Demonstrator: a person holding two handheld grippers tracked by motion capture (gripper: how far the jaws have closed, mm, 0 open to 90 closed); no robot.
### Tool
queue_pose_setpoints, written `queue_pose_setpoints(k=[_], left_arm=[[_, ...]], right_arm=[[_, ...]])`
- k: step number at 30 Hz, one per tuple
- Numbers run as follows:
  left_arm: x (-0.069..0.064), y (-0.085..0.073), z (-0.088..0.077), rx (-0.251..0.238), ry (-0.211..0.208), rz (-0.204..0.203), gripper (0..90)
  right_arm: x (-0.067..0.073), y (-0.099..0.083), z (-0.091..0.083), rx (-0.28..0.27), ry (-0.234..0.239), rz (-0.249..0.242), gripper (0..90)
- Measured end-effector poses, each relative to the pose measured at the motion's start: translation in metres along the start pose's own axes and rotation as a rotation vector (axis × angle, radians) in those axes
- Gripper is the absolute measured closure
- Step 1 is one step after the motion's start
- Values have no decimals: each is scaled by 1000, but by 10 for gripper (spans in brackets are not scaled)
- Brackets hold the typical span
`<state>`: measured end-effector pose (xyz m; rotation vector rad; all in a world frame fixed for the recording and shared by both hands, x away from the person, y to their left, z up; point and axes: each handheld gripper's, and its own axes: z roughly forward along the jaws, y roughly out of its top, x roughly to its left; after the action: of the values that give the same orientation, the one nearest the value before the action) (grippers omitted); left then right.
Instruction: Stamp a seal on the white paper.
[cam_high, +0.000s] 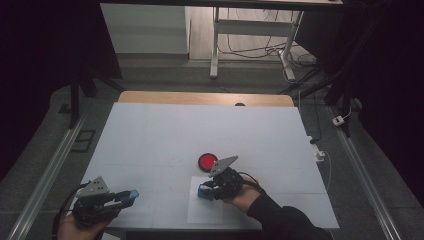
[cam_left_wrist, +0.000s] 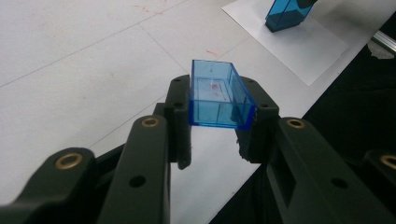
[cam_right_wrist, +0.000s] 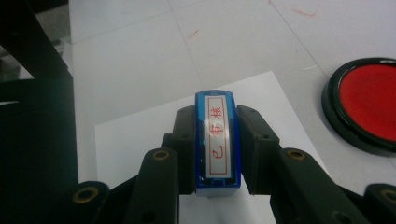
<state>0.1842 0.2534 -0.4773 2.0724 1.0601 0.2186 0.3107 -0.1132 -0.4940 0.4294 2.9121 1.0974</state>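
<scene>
My left gripper (cam_left_wrist: 219, 100) is shut on a clear blue stamp cap (cam_left_wrist: 218, 95), an open box held a little above the table near its front left corner (cam_high: 131, 194). My right gripper (cam_right_wrist: 217, 135) is shut on a blue stamp (cam_right_wrist: 217, 140), whose top label carries red characters. In the high view this stamp (cam_high: 202, 190) sits at or just above a white sheet of paper (cam_high: 206, 212) at the table's front middle. The left gripper view also catches the stamp (cam_left_wrist: 286, 14) over the paper (cam_left_wrist: 308, 46). A round red ink pad (cam_high: 207, 161) lies just behind the right gripper (cam_high: 206, 190).
The white table (cam_high: 200, 135) ends in a wooden strip at the back and rails on both sides. Its front edge is close under both hands. A white desk frame (cam_high: 250, 35) and cables stand on the floor beyond. The ink pad (cam_right_wrist: 369, 102) lies right of the paper (cam_right_wrist: 144, 140).
</scene>
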Motion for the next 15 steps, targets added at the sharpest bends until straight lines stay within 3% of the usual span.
queue_pose_setpoints(k=[4, 15], left_arm=[[0, 0, 0, 0, 0, 0, 684], [0, 0, 0, 2, 2, 2, 683]], right_arm=[[-3, -1, 0, -1, 16, 17, 705], [8, -2, 1, 2, -42, -50, 707]])
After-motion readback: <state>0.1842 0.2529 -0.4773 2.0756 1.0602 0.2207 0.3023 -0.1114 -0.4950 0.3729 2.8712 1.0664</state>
